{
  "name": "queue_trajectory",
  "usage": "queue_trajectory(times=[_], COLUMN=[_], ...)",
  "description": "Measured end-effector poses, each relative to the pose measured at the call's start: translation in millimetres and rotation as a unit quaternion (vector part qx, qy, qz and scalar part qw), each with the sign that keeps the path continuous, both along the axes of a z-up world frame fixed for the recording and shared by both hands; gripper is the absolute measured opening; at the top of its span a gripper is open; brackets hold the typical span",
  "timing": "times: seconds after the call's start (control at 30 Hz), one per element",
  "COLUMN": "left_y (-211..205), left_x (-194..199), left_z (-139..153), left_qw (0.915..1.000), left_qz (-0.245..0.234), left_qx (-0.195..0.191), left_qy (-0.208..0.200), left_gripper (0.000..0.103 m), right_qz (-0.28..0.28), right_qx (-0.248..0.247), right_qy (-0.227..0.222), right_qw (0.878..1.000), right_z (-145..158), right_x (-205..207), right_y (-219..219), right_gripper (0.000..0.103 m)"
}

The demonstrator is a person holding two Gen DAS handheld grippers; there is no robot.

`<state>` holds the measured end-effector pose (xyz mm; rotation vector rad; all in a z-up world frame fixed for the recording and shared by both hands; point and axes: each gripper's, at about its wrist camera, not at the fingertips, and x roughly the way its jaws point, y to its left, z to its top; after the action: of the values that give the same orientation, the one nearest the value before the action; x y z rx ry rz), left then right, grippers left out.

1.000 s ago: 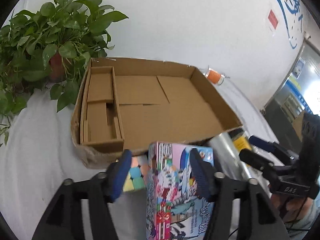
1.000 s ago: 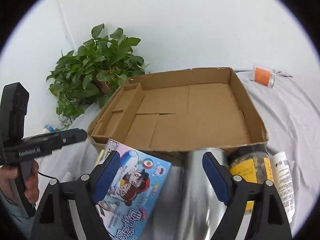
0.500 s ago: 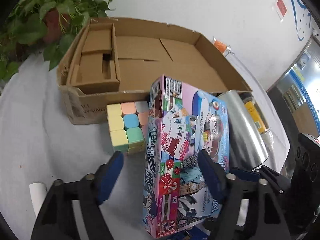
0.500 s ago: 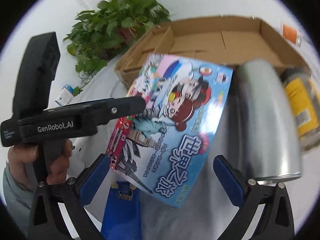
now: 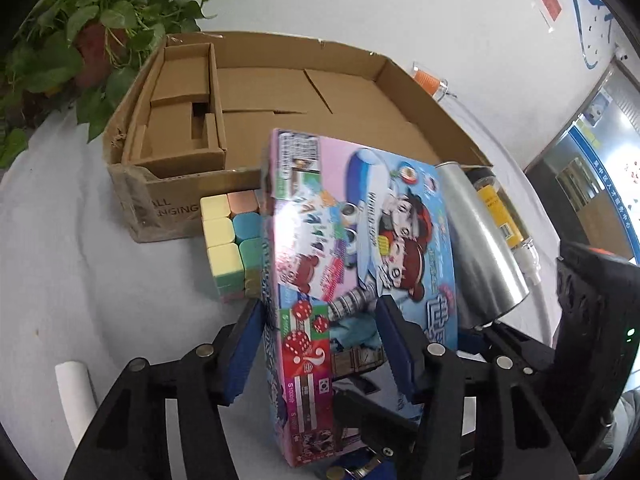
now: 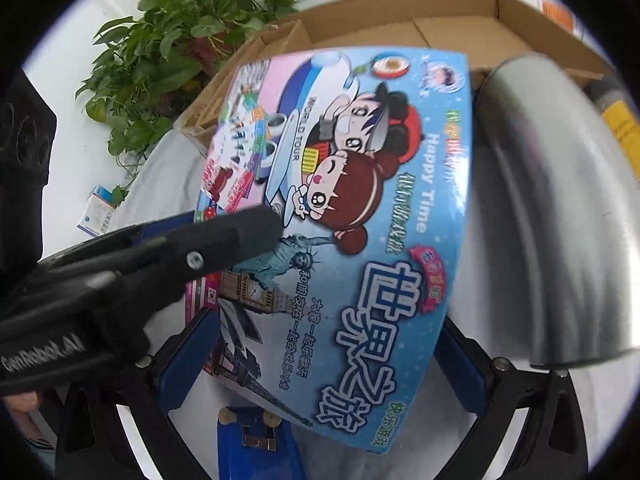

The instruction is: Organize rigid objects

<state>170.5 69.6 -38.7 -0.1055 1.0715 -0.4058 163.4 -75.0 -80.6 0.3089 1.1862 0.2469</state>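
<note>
Since half a second ago, both grippers have closed in on the colourful cartoon board-game box (image 5: pixel 360 264), which now fills far more of each view. Nearest the left wrist camera, the left gripper (image 5: pixel 320 344) has its blue pads pressed on the box's two faces, holding it tilted on edge above the white tablecloth (image 5: pixel 60 280). From the right wrist camera, the right gripper (image 6: pixel 320 356) straddles the box's lower end with its jaws spread wide; whether its pads touch the box cannot be told. Just beside the box on the left sits a pastel puzzle cube (image 5: pixel 228 240), and on the right lies a shiny metal cylinder (image 5: pixel 480 248), with a yellow-labelled bottle (image 5: pixel 498 212) beyond it. Behind them stands the wide, shallow cardboard box (image 5: pixel 168 208). Farther back are a leafy green potted plant (image 5: pixel 100 20) and a white wall (image 5: pixel 400 8).
</note>
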Motion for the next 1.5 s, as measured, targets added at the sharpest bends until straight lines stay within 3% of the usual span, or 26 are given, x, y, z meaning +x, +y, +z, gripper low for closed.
queue_trajectory(times=[0.2,0.33,0.5,0.6,0.7,0.87,1.07,1.13,1.2,1.3,1.4,1.5], left_y=[-1,-10,-24,-25,-24,-10,18,23,29,34,37,40], left_x=[-11,14,76,120,160,180,143,132,123,97,76,51], left_z=[58,89,109,103,76,31,44,47,50,65,77,91], left_qw=[0.9968,0.9934,0.9926,0.9949,0.9984,0.9990,0.9978,0.9969,0.9952,0.9924,0.9880,0.9791], left_qz=[0.021,0.024,0.026,0.025,0.029,0.038,0.061,0.067,0.072,0.082,0.095,0.124], left_qx=[-0.025,-0.026,-0.023,-0.021,-0.008,-0.005,0.004,0.018,0.026,0.028,0.026,0.039], left_qy=[-0.074,-0.109,-0.116,-0.096,-0.047,0.022,-0.024,-0.038,-0.060,-0.088,-0.118,-0.156], left_gripper=[0.055,0.055,0.055,0.054,0.054,0.043,0.046,0.047,0.047,0.055,0.074,0.096], right_qz=[-0.002,-0.001,0.005,0.012,0.021,0.055,0.051,0.048,0.066,0.099,0.123,0.127], right_qx=[-0.024,-0.036,-0.046,-0.039,-0.027,-0.001,-0.013,-0.011,-0.008,-0.007,-0.040,-0.051], right_qy=[-0.096,-0.145,-0.160,-0.138,-0.098,0.029,0.089,0.110,0.111,0.098,0.072,0.004], right_qw=[0.995,0.989,0.986,0.990,0.995,0.998,0.995,0.993,0.992,0.990,0.989,0.991], right_z=[66,97,111,106,84,18,-14,-23,-26,-26,-15,26], right_x=[-38,-19,32,81,121,166,184,194,198,190,171,142], right_y=[-27,-38,-47,-47,-45,-50,-74,-78,-71,-55,-46,-50], right_gripper=[0.101,0.101,0.101,0.101,0.101,0.101,0.097,0.071,0.072,0.072,0.076,0.080])
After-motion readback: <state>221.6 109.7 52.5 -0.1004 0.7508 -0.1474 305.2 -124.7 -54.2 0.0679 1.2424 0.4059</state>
